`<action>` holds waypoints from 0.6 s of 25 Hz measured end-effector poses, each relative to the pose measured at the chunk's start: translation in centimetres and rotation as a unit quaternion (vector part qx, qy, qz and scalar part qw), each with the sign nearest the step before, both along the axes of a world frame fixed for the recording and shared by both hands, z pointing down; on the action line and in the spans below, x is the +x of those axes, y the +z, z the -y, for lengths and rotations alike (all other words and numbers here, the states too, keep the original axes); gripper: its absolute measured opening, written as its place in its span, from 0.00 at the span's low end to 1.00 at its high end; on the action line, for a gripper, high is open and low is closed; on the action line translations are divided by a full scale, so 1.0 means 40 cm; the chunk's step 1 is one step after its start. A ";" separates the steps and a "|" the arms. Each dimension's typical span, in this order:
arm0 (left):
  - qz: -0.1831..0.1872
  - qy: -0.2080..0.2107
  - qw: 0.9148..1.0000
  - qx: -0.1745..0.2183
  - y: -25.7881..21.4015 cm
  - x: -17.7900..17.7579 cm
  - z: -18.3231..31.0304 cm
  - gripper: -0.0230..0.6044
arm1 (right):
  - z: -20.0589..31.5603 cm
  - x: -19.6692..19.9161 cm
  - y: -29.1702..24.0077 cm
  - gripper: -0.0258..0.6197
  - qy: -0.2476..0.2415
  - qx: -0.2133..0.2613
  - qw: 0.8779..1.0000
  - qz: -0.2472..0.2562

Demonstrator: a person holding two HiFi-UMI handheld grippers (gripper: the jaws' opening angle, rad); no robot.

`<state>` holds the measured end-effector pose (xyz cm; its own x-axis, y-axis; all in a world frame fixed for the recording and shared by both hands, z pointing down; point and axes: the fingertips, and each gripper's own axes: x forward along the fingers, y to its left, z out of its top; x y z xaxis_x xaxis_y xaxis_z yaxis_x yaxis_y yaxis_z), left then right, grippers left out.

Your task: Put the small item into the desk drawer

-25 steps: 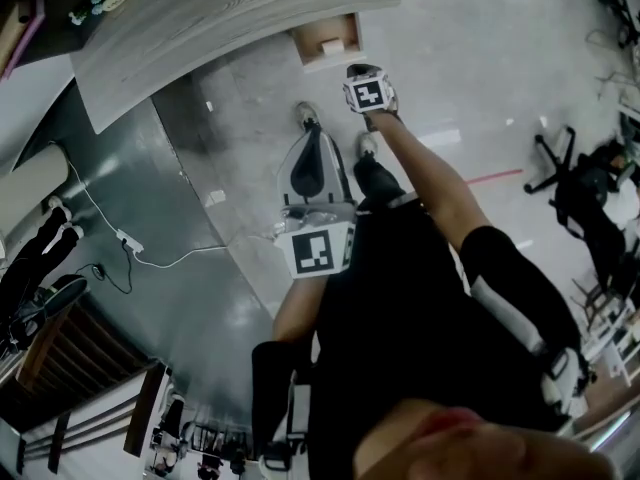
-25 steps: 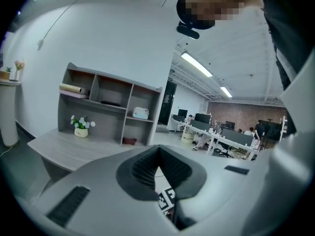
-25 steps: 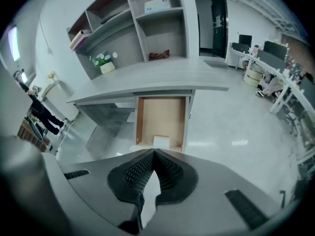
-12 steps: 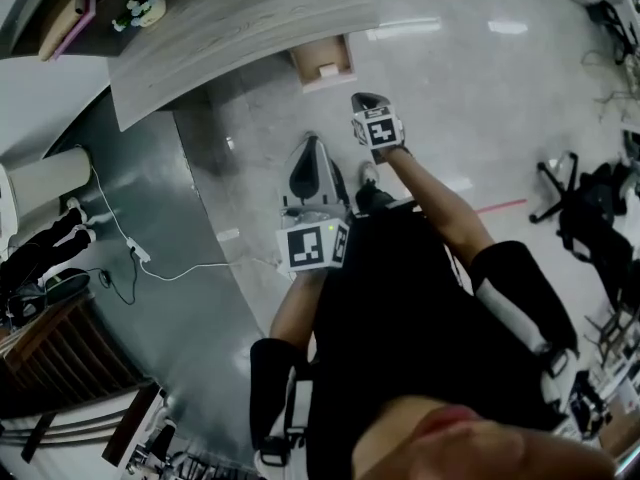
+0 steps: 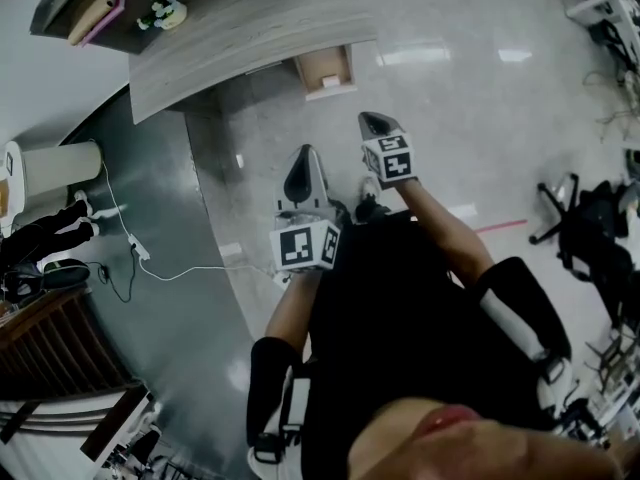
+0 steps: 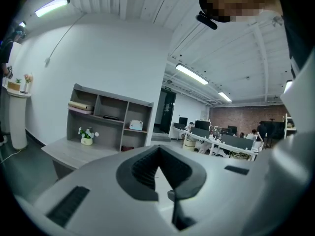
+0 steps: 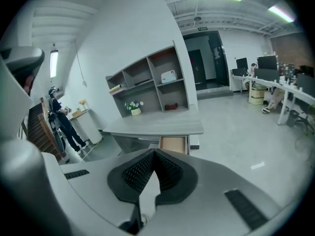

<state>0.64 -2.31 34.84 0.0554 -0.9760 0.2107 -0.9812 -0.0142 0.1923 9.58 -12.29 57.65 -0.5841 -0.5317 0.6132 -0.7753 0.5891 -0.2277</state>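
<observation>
The grey desk (image 5: 250, 38) stands ahead of me with its drawer (image 5: 325, 69) pulled open, tan inside. I cannot make out the small item in it from here. My right gripper (image 5: 373, 120) hangs shut over the floor, a short way back from the drawer, with nothing seen between its jaws. My left gripper (image 5: 304, 154) is beside it, lower and to the left, also shut and empty. The right gripper view looks past the right gripper (image 7: 150, 181) at the desk (image 7: 152, 127) and its open drawer (image 7: 173, 144). The left gripper (image 6: 158, 176) faces the desk's far end (image 6: 74, 151).
A shelf unit (image 7: 147, 85) with a small plant (image 7: 132, 107) sits on the desk's back. A white cable and power strip (image 5: 135, 251) lie on the floor at left, near a person (image 5: 45, 243) and a white pedestal (image 5: 55, 163). An office chair (image 5: 565, 183) stands at right.
I have backed away from the desk: the gap between the right gripper and the open drawer has widened. Both grippers stay shut and have drawn closer together.
</observation>
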 end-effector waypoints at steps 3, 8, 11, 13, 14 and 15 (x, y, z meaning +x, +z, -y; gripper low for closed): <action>-0.001 0.003 1.000 -0.001 0.000 -0.006 -0.015 0.02 | -0.032 0.008 -0.082 0.04 0.004 0.019 1.000 0.023; -0.011 0.007 1.000 -0.001 0.001 -0.024 -0.048 0.02 | -0.109 0.020 -0.218 0.04 0.004 0.052 0.997 0.056; -0.014 0.011 1.000 -0.001 -0.004 -0.045 -0.076 0.02 | -0.157 0.022 -0.296 0.04 0.003 0.080 0.994 0.073; -0.013 0.012 1.000 0.000 -0.010 -0.066 -0.096 0.02 | -0.190 0.012 -0.357 0.04 -0.003 0.099 0.991 0.087; -0.012 0.012 1.000 0.001 -0.013 -0.077 -0.105 0.02 | -0.206 0.008 -0.384 0.04 -0.005 0.108 0.990 0.090; -0.013 0.011 1.000 0.001 -0.016 -0.088 -0.113 0.02 | -0.222 0.005 -0.410 0.04 -0.007 0.118 0.989 0.091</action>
